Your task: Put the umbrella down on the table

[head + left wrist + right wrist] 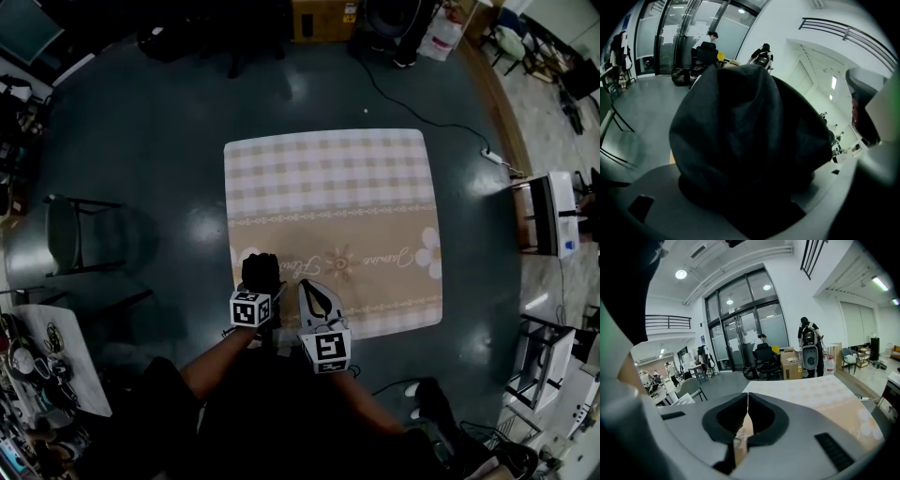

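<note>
The left gripper (258,286) has its fingers clamped around the folded black umbrella (740,140), held over the near-left corner of the counter (328,178). I can't tell if it touches. The right gripper (747,416) is beside it, fingers pressed together and empty. The umbrella looks light, soft and squashy, so it is probably best gripped mid-bundle.

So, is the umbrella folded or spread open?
Folded: the umbrella is a compact dark bundle held in the left gripper.

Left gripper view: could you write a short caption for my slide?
Left tool clamped on the dark folded umbrella, which fills most of the picture.
</note>
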The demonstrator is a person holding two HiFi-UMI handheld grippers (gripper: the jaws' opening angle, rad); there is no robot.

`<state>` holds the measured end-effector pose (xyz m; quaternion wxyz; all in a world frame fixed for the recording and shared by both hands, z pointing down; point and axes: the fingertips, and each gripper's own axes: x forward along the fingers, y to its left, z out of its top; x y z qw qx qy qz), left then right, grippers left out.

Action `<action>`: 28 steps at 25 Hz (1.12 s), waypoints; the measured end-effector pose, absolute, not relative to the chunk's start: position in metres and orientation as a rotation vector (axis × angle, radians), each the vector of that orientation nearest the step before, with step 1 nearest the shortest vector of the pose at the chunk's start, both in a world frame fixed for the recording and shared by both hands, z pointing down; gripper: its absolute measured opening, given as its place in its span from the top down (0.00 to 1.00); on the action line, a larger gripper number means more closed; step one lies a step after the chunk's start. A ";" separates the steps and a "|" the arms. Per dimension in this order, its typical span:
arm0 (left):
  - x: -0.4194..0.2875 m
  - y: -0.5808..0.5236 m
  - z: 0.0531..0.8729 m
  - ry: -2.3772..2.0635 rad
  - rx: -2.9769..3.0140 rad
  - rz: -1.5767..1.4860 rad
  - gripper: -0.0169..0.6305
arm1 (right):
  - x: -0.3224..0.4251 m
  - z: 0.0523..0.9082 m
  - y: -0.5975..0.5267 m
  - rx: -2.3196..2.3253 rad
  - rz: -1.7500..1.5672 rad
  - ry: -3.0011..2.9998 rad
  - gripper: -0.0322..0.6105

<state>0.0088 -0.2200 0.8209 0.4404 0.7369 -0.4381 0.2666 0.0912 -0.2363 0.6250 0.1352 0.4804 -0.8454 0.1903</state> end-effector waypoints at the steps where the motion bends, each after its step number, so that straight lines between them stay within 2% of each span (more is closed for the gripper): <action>1: 0.023 -0.221 0.825 -1.093 1.813 0.673 0.39 | 0.109 0.626 -0.239 1.386 0.561 -2.450 0.92; 4: 0.033 -0.220 0.838 -1.086 1.770 0.698 0.39 | 0.128 0.629 -0.242 1.378 0.561 -2.446 0.92; 11: -0.016 -0.220 0.855 -1.031 1.727 0.726 0.39 | 0.098 0.627 -0.239 1.415 0.568 -2.421 0.92; 15: 0.006 -0.222 0.855 -1.039 1.722 0.722 0.39 | 0.125 0.629 -0.235 1.433 0.573 -2.394 0.92; 18: 0.020 -0.222 0.844 -1.028 1.741 0.700 0.39 | 0.137 0.623 -0.235 1.451 0.563 -2.394 0.92; 28: -0.008 -0.208 0.783 -1.044 1.835 0.513 0.39 | 0.106 0.603 -0.210 1.525 0.550 -2.383 0.92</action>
